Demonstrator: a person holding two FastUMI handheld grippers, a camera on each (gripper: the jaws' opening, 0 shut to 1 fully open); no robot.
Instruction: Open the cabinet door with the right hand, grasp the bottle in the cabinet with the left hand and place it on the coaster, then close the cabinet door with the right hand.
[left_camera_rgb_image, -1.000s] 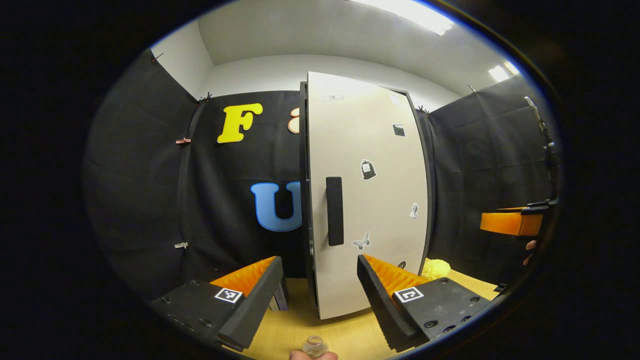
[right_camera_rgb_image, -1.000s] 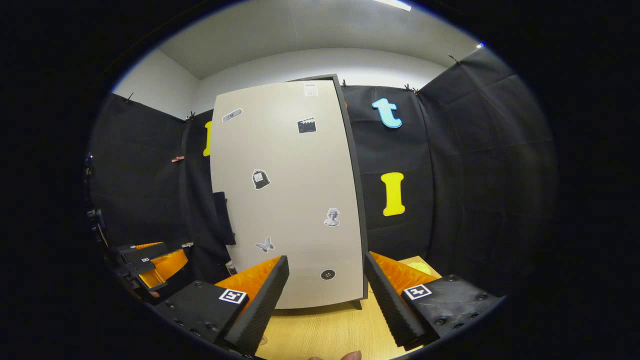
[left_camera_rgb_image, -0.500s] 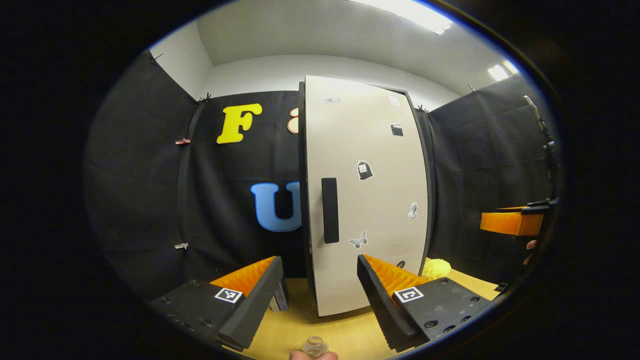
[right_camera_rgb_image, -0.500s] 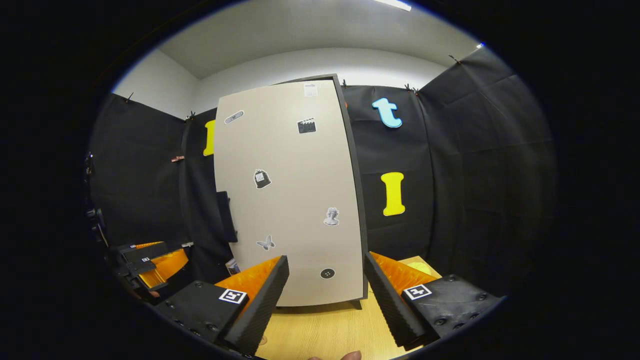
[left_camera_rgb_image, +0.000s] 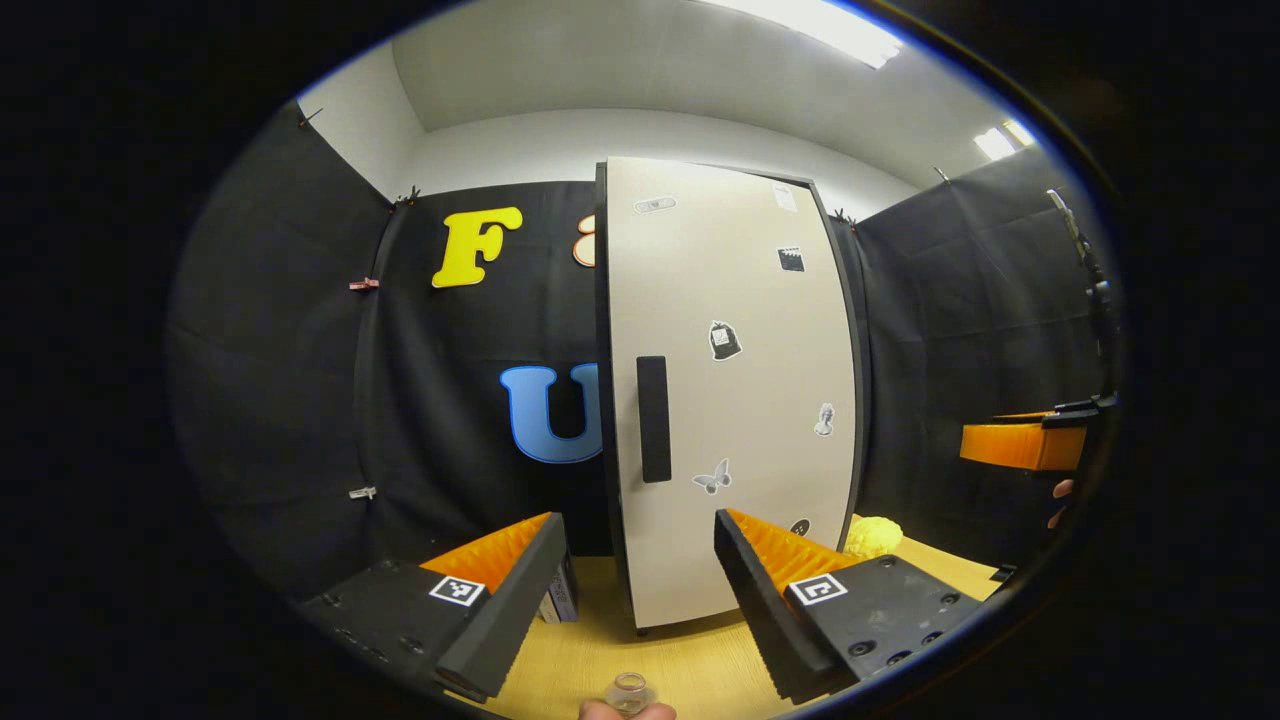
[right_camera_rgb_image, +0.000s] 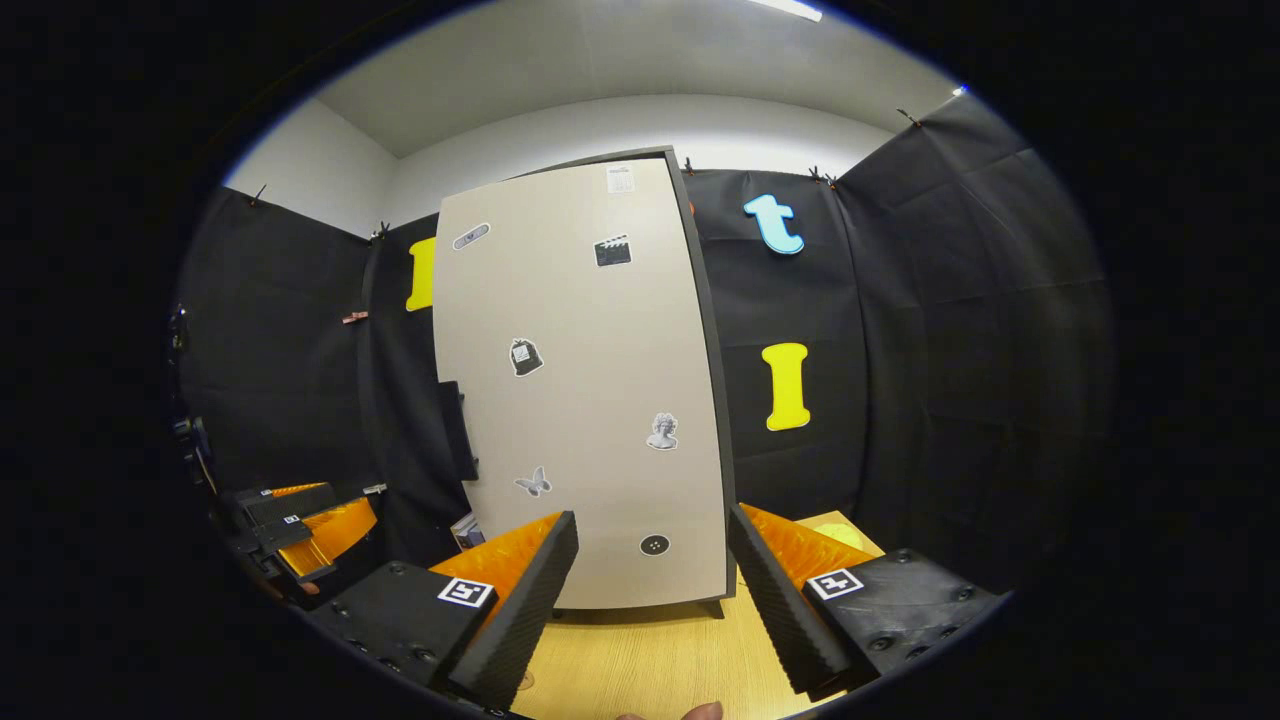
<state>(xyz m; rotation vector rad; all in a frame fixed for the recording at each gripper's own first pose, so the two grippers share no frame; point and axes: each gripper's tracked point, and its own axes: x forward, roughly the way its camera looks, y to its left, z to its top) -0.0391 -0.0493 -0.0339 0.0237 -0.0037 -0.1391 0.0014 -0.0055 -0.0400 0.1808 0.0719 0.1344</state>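
The cabinet's beige door (left_camera_rgb_image: 740, 400), with stickers and a black handle (left_camera_rgb_image: 653, 418), stands close ahead, at or near shut. My left gripper (left_camera_rgb_image: 637, 535) is open and holds nothing, and the door's lower part shows between its fingers. A small clear bottle (left_camera_rgb_image: 628, 690) peeks in at the bottom edge, below and behind the fingertips, with a fingertip beside it. In the right gripper view the door (right_camera_rgb_image: 590, 400) and its handle (right_camera_rgb_image: 458, 430) stand ahead. My right gripper (right_camera_rgb_image: 652, 525) is open and touches nothing. It also shows far right in the left gripper view (left_camera_rgb_image: 1020, 445).
The cabinet stands on a light wooden table (left_camera_rgb_image: 690, 670). A yellow fluffy thing (left_camera_rgb_image: 872, 537) lies to the cabinet's right. A small box-like item (left_camera_rgb_image: 562, 595) sits by the cabinet's left foot. The left gripper (right_camera_rgb_image: 300, 520) is at the far left of the right gripper view.
The door has swung further toward the cabinet, its handle edge moving away from me. Both grippers have stayed open and about where they were.
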